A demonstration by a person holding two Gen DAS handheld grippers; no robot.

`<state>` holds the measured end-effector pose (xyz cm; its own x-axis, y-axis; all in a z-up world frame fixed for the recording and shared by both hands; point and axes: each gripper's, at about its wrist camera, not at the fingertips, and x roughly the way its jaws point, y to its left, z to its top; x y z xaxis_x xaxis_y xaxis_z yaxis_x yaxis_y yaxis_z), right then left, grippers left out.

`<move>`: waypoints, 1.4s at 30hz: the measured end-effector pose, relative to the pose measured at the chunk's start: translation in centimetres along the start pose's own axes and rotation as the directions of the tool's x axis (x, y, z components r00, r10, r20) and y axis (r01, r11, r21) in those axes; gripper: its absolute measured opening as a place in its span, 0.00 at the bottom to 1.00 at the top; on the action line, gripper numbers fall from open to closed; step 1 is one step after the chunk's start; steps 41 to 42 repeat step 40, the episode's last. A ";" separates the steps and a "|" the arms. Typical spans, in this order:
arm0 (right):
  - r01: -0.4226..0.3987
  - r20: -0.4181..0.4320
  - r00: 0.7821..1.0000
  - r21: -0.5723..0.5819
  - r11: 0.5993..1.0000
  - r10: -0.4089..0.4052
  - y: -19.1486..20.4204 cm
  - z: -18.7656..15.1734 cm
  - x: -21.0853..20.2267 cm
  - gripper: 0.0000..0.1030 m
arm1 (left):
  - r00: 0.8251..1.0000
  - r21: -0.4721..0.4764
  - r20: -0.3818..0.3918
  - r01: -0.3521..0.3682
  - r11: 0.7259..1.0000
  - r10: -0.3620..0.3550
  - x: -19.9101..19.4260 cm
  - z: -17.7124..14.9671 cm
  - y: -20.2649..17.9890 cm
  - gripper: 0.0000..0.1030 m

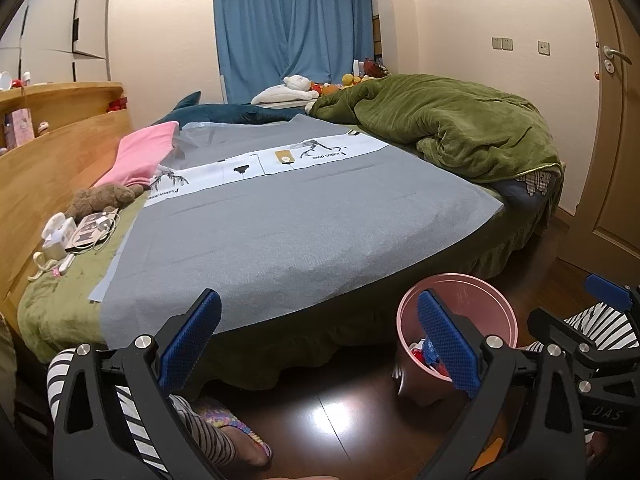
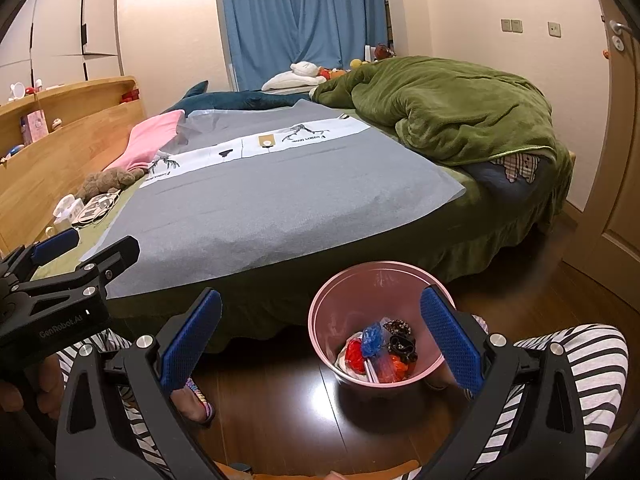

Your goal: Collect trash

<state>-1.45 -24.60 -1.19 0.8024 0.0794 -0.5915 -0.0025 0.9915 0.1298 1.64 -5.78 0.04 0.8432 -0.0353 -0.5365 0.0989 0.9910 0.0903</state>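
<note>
A pink trash bin (image 2: 380, 276) stands on the dark wood floor by the bed's near edge. It holds crumpled trash (image 2: 378, 350) in red, blue, black and white. The bin also shows in the left wrist view (image 1: 480, 292), partly behind a finger. My right gripper (image 2: 320, 340) is open and empty, held above the floor just left of and over the bin. My left gripper (image 1: 320, 344) is open and empty, to the left of the bin, in front of the bed. The left gripper's body also shows at the left edge of the right wrist view (image 2: 60, 280).
A bed with a grey sheet (image 1: 300, 220) and a bunched green duvet (image 1: 460, 120) fills the room. A pink cloth (image 1: 140, 152), a brown plush toy (image 1: 100, 200), a small white box and cables (image 1: 76, 232) lie by the wooden headboard. My striped legs and sandalled feet (image 1: 240, 436) are below. A door (image 1: 616, 120) is at right.
</note>
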 end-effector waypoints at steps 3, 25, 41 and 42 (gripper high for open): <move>0.000 0.000 1.000 0.002 1.000 0.000 0.0 0.0 0.0 0.95 | 1.000 0.000 -0.001 -0.001 1.000 0.001 0.0 0.0 0.0 0.93; 0.001 -0.002 1.000 0.000 1.000 -0.001 0.2 -0.1 0.0 0.95 | 1.000 -0.003 -0.007 0.002 1.000 -0.002 0.0 0.0 0.0 0.93; 0.000 -0.005 1.000 -0.002 1.000 0.000 0.4 -0.1 0.0 0.95 | 0.999 -0.010 -0.029 0.020 1.000 -0.020 0.5 0.0 0.6 0.93; 0.000 -0.005 1.000 -0.002 1.000 0.000 0.4 -0.1 0.0 0.95 | 0.999 -0.010 -0.029 0.020 1.000 -0.020 0.5 0.0 0.6 0.93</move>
